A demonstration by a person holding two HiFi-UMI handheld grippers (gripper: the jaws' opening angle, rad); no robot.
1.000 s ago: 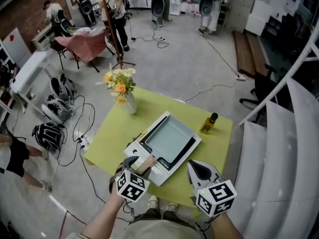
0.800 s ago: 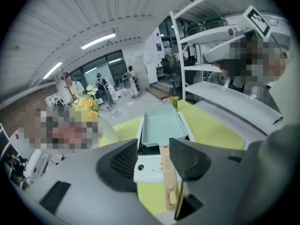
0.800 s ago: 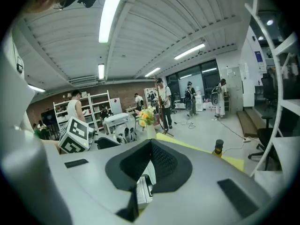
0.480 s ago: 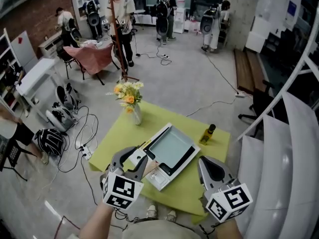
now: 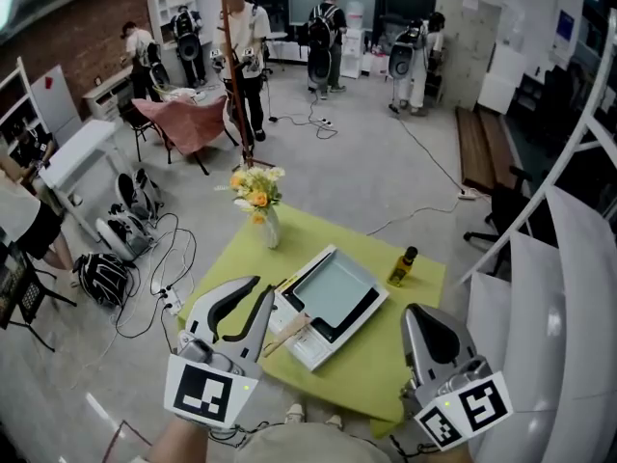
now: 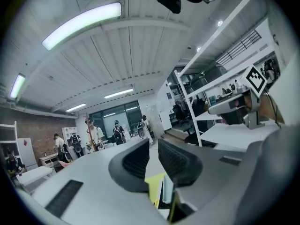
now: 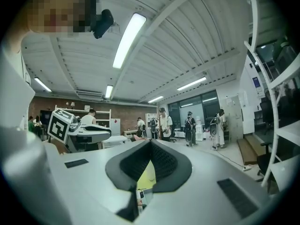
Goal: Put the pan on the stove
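Release of pan (image 5: 333,285) already behind: a second back, left gripper (image 5: 265,287) low at wooden handle (image 5: 289,334) with jaws wide; now lifted up and back toward body, clear of handle. Closing on air, narrow slit left between jaws, nothing in it, only a strip of green table (image 5: 405,355) seen through. Right gripper (image 5: 421,312) raised on near right side, jaws pressed together, empty, touching nothing. Pan flat and square on stove (image 5: 313,348), mid-table, handle poking out past front-left corner; same seat on stove as before, so no drag on letting go. Head view tipped up since then, more room in shot: camera shift, not objects. Bottle (image 5: 402,266) just right of stove, flower vase (image 5: 265,222) at far-left corner, both unmoved. Reads as placement finished: pan resting unaided on stove, both tools off. Only withdrawal left; one risk, knocking the handle on the way out.
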